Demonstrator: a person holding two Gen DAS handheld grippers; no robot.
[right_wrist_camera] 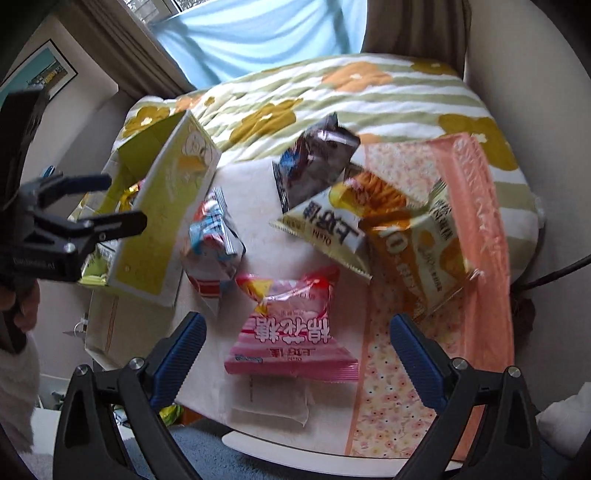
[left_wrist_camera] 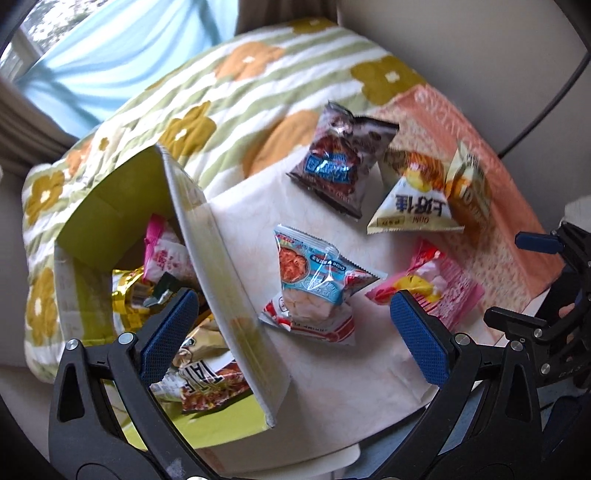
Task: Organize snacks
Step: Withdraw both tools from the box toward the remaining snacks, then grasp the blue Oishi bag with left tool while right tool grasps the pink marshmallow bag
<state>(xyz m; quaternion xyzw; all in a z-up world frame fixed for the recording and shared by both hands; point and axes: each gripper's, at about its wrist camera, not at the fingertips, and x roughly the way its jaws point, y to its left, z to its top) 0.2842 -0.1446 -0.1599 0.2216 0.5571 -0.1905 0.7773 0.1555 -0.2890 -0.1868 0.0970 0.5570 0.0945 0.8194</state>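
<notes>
Crinkly foil and glossy plastic everywhere: five puffed snack bags strewn over a pale cloth (right_wrist_camera: 255,236). Pink striped bag (right_wrist_camera: 291,332) nearest, pillow-shaped, long axis running left to right, print upside down toward the camera. Blue-and-red bag (left_wrist_camera: 314,288) lumpy and half upright, just beside the box wall. Dark brown bag (left_wrist_camera: 341,158) farther back, tilted, its top seam pointing away. Cream triangular bag (left_wrist_camera: 413,199) touching an orange-and-cream bag (right_wrist_camera: 424,251) at its side.

Yellow-green cardboard box (left_wrist_camera: 229,266) at the left, open on top, tipped at an angle, already holding several wrappers, among them gold foil (left_wrist_camera: 127,295) and another pink packet (left_wrist_camera: 166,254).

Beneath it all, a white round table edge (right_wrist_camera: 280,448), a peach flowered runner (right_wrist_camera: 480,258), and a quilted pad (left_wrist_camera: 236,92) with green stripes and mustard blossoms. Light-blue curtain (right_wrist_camera: 258,33) behind.

Left gripper (left_wrist_camera: 291,336) spread wide above the box rim, blue ribbed pads bare. Right gripper (right_wrist_camera: 295,354) likewise spread, straddling the pink bag, clamping nothing.
</notes>
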